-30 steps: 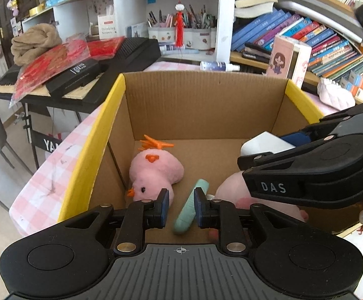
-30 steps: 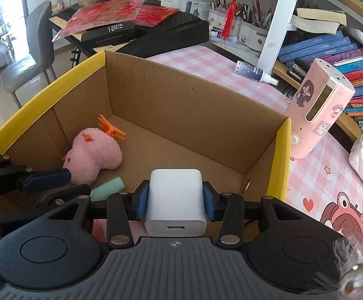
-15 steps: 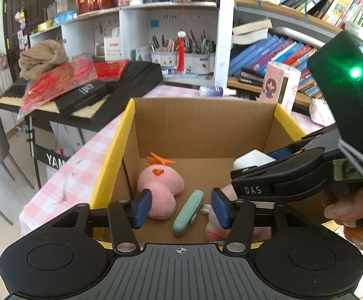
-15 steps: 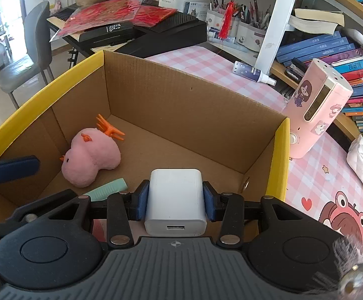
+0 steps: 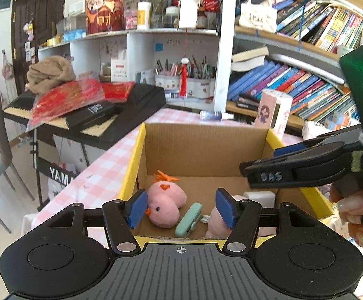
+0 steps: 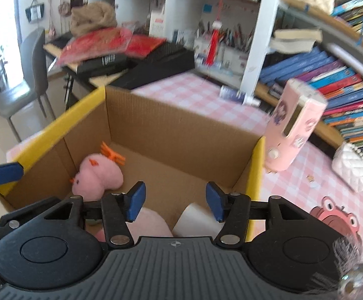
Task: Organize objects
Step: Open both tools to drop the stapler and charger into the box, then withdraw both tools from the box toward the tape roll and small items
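Note:
A cardboard box with yellow rims (image 5: 206, 150) (image 6: 171, 130) sits on the pink checked table. Inside lie a pink plush chick (image 5: 165, 203) (image 6: 97, 175), a mint-green clip-like item (image 5: 189, 220), a second pink plush (image 5: 215, 221) (image 6: 148, 223) and a white charger block (image 5: 260, 196) (image 6: 196, 218). My left gripper (image 5: 180, 208) hovers above the box's near rim, its jaws opening with nothing between the pads. My right gripper (image 6: 175, 201) is over the box's right half, jaws opening; the white charger lies below them, free of the pads.
A pink cartoon canister (image 6: 294, 130) stands just right of the box, with a white quilted pouch (image 6: 351, 167) beyond. A small spray bottle (image 5: 216, 115) lies behind the box. A keyboard stand with red packets (image 5: 81, 105), a grey chair (image 6: 28, 80) and bookshelves surround the table.
The right gripper opened and let the white charger drop into the box, then rose. The left gripper opened and pulled back and up from the green item; both views now look from higher.

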`<control>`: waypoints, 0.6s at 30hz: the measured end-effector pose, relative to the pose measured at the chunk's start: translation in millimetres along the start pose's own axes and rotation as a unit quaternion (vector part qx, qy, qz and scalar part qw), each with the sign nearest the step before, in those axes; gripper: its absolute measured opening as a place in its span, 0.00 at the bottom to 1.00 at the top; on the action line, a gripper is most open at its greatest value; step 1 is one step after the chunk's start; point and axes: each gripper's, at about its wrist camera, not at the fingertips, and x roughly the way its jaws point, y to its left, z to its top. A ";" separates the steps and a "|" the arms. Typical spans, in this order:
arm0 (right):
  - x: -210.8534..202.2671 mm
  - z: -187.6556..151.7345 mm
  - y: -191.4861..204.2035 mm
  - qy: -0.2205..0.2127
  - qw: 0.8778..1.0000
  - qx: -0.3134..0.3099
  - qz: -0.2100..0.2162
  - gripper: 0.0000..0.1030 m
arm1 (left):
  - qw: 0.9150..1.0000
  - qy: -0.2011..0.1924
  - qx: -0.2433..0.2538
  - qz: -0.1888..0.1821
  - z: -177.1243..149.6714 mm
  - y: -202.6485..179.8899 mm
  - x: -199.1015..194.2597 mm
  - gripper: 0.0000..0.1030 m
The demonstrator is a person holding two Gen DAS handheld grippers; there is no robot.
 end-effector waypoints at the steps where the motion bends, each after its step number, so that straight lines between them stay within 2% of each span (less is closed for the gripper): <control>1: -7.3 -0.2 -0.5 -0.008 1.000 0.004 -0.003 0.53 | 1.000 -0.003 0.000 -0.001 -0.6 -0.1 -3.5 0.60; 6: -36.0 -5.4 0.7 -0.029 0.999 0.023 -0.008 0.53 | 1.000 -0.012 -0.001 -0.007 -6.9 1.6 -17.8 0.61; 14: -70.0 -25.8 15.0 -0.034 0.999 0.034 -0.019 0.53 | 1.000 -0.013 -0.008 -0.014 -22.1 6.5 -39.8 0.61; 18: -85.2 -40.0 22.2 -0.036 0.998 0.043 -0.029 0.54 | 1.000 -0.011 -0.010 -0.013 -32.4 10.7 -53.9 0.67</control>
